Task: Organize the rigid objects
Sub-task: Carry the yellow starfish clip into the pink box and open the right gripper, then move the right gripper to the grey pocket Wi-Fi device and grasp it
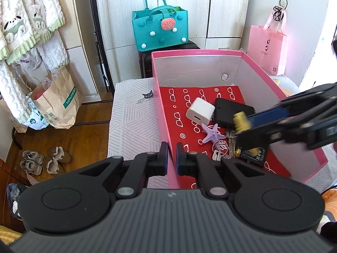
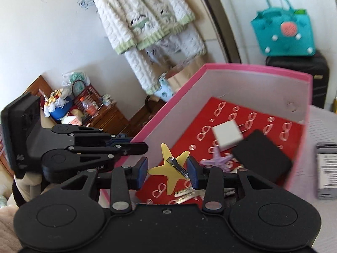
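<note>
Gripping the near-left wall of the pink box [image 1: 210, 53], the left gripper [image 1: 172, 158] has its blue-padded fingers [image 1: 165, 155] closed onto the pink rim, one pad outside and one inside. The box sits on a white patterned surface [image 1: 130, 113] and is lined with a red sheet printed with white eyeglasses.

Box contents, left wrist view: white USB charger cube [image 1: 200, 110], black flat case [image 1: 231, 112] just beside it on the right, purple starfish [image 1: 209, 133] in front of both, keys on a ring [image 1: 221, 149] near the starfish, and a black battery pack [image 1: 256, 155] at the near-right of the floor.

The right gripper [image 2: 168, 171] hangs over the box's near end. Its fingers [image 2: 193, 174] are apart, with a yellow star-shaped hair clip [image 2: 171, 169] lying between them; metal clip bar faces up. Whether the pads touch the star cannot be told; gaps show on both sides in the right wrist view. In the left wrist view that gripper is motion-blurred, with a yellow blur at its tip.

Outside the box, right of it: a grey labelled device [image 2: 326, 170] on the surface. Background: teal felt tote [image 1: 160, 28], pink paper bag [image 1: 267, 48].
</note>
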